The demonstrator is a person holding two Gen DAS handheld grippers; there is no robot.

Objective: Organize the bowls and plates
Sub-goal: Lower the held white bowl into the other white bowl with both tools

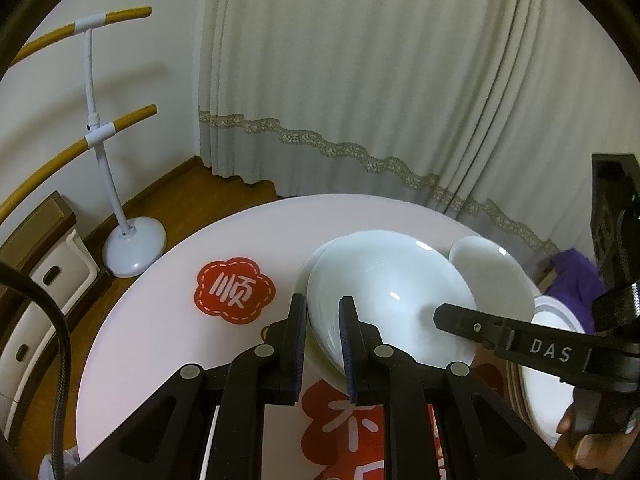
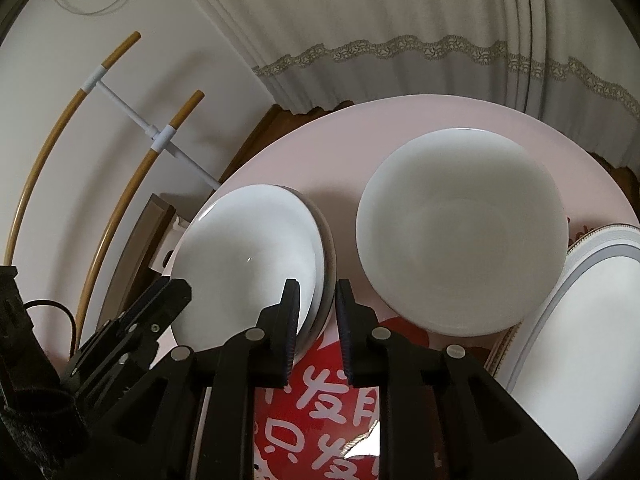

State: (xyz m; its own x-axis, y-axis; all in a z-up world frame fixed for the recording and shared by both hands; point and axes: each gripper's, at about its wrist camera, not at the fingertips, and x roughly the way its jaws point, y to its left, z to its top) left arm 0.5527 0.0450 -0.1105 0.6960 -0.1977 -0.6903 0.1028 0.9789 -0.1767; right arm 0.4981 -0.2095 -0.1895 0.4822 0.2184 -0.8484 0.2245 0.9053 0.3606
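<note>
In the left wrist view my left gripper [image 1: 323, 340] straddles the near left rim of a white bowl [image 1: 392, 296] that sits tilted on a plate; its fingers look closed on the rim. A second white bowl [image 1: 486, 266] lies behind it. In the right wrist view my right gripper [image 2: 317, 328] straddles the right rim of the same white bowl [image 2: 248, 264] and the plate [image 2: 326, 280] under it, with a gap between the fingers. A larger white bowl [image 2: 460, 232] sits to the right. The right gripper's finger [image 1: 480, 324] reaches in from the right in the left view.
A round pink table [image 1: 160, 340] carries red flower-shaped stickers [image 1: 234, 290]. A white oval platter with a grey band [image 2: 580, 340] lies at the right edge. A white stand with wooden rails [image 1: 132, 240], wooden floor and curtains [image 1: 360, 80] lie beyond.
</note>
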